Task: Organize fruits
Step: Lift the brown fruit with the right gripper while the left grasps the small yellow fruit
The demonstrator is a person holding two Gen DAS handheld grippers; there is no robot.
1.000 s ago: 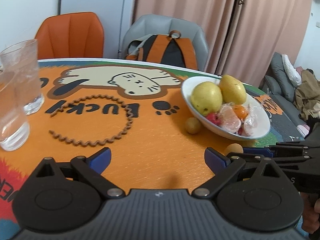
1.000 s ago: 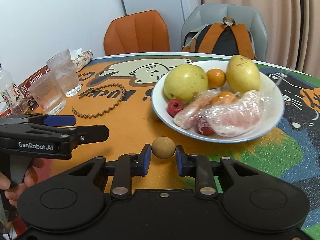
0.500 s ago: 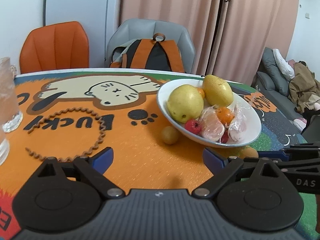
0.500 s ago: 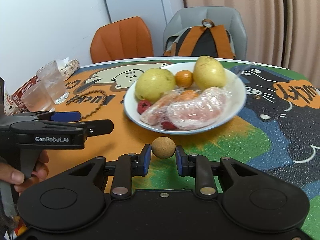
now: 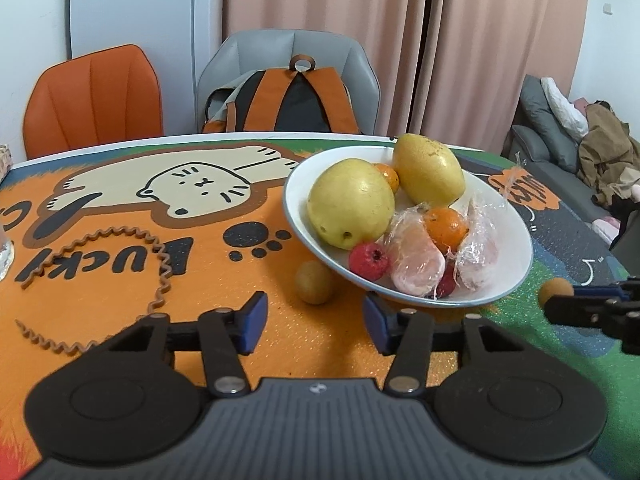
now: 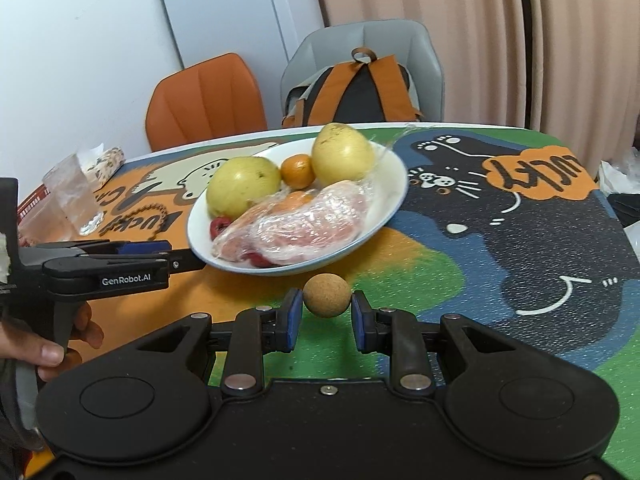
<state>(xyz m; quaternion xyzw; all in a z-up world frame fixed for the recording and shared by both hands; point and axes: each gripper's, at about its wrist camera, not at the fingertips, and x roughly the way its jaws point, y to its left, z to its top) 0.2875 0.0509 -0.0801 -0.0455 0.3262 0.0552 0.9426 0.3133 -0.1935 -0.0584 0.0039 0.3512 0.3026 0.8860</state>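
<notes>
My right gripper (image 6: 327, 314) is shut on a small round brown fruit (image 6: 327, 295) and holds it above the table, just in front of the white bowl (image 6: 384, 216). That fruit also shows in the left wrist view (image 5: 555, 291). The bowl (image 5: 296, 216) holds two yellow pears (image 5: 350, 203), oranges, red fruits and plastic-wrapped pieces (image 5: 416, 264). A second small brown fruit (image 5: 314, 282) lies on the mat against the bowl's left side. My left gripper (image 5: 314, 322) is open and empty, just short of that fruit.
A brown wavy ring (image 5: 120, 276) lies on the orange cat mat to the left. Drinking glasses (image 6: 76, 196) stand at the table's left edge. An orange chair (image 5: 94, 100) and a grey chair with a backpack (image 5: 296, 100) stand behind the table.
My left gripper has moved right and forward toward the loose brown fruit, and its jaws have narrowed. My right gripper has carried its fruit to the right, around the bowl's front.
</notes>
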